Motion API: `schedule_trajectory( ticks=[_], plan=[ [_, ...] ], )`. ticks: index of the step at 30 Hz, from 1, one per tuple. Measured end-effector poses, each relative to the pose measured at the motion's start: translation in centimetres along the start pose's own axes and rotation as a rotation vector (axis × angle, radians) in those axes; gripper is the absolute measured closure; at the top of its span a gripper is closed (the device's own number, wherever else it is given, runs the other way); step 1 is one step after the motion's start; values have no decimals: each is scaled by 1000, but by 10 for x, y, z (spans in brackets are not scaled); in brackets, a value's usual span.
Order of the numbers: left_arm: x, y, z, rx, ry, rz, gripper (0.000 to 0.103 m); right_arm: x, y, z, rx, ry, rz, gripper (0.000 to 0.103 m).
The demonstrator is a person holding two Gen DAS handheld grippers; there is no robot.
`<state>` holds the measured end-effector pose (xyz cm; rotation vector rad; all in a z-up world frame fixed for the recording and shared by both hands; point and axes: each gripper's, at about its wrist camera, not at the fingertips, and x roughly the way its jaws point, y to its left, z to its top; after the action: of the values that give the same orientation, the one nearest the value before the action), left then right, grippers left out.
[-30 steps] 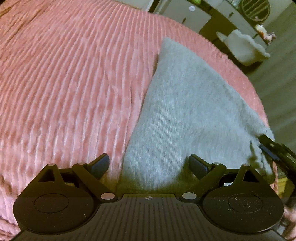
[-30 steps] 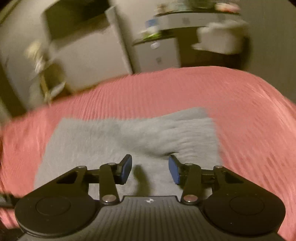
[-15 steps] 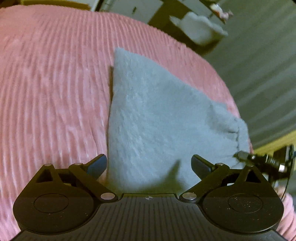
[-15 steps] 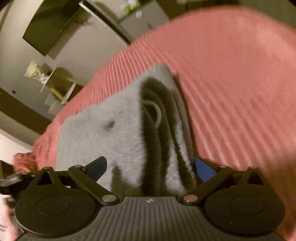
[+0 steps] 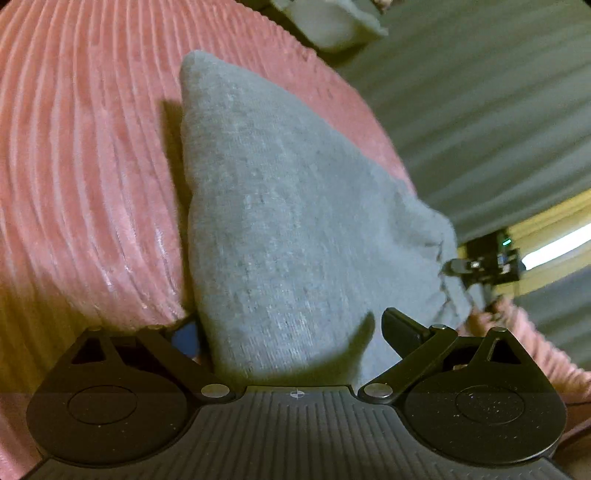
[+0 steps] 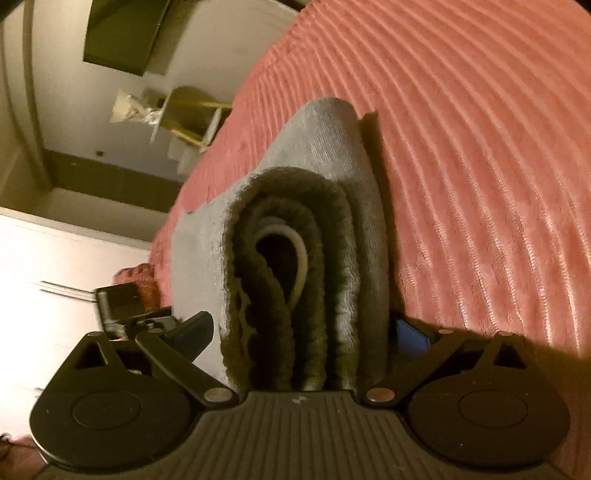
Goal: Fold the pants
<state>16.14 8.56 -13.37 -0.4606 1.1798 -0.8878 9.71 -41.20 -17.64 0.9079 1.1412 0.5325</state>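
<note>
The grey pants point(image 5: 295, 221) lie folded into a thick stack on the pink ribbed bedspread point(image 5: 85, 155). My left gripper point(image 5: 291, 332) is open, its jaws straddling one end of the stack. My right gripper point(image 6: 306, 332) is open around the other end of the pants point(image 6: 325, 236), where the rolled layers and a white drawstring point(image 6: 299, 258) show between the jaws. The right gripper also shows in the left wrist view point(image 5: 480, 266) at the stack's far corner. The left gripper shows in the right wrist view point(image 6: 122, 306).
The bedspread point(image 6: 480, 147) spreads wide on one side of the pants. The bed edge drops to a grey floor point(image 5: 480, 110). A white furry object point(image 5: 332, 22), a white wardrobe point(image 6: 55, 277) and a small cluttered shelf point(image 6: 177, 118) stand beyond the bed.
Both grippers rolled onto their sides and slid in so the stack's ends sit between the jaws. The right gripper opened wider than a second ago.
</note>
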Motion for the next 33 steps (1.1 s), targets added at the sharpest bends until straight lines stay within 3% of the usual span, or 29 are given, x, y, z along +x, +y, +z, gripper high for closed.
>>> schedule_trajectory(
  ticks=[5,10,15,17,19,21,22,24,26,27,29,31,33],
  plan=[
    [-4,0,0,-3,-37,-53,2,8,-5,-4,7,-47,150,2],
    [-1,7,-3,-7,-85,-134,2,1,-10,-6,43,-48,237,2],
    [21,3,10,-37,-86,-131,0,26,-23,1,60,-38,316,2],
    [24,-9,14,-49,-97,-92,0,34,-16,5,54,-34,301,2],
    [30,-25,12,28,-81,-13,0,35,-6,4,24,-36,251,3],
    [32,-35,8,126,-69,51,0,37,3,6,-22,-37,160,12],
    [35,-38,7,141,-69,80,2,40,8,6,-33,-35,86,25],
    [35,-47,9,134,-84,141,12,48,23,6,-56,-38,-55,37],
    [30,-57,12,153,-96,221,39,50,43,1,-110,-67,-128,42],
    [27,-62,11,172,-110,241,42,47,52,-5,-143,-80,-150,43],
    [18,-70,8,193,-155,231,62,44,75,-12,-191,-118,-133,44],
    [11,-78,6,209,-167,189,67,41,95,-16,-229,-148,-117,44],
    [12,-91,10,255,-173,202,68,42,117,-15,-283,-162,-119,45]
  ],
)
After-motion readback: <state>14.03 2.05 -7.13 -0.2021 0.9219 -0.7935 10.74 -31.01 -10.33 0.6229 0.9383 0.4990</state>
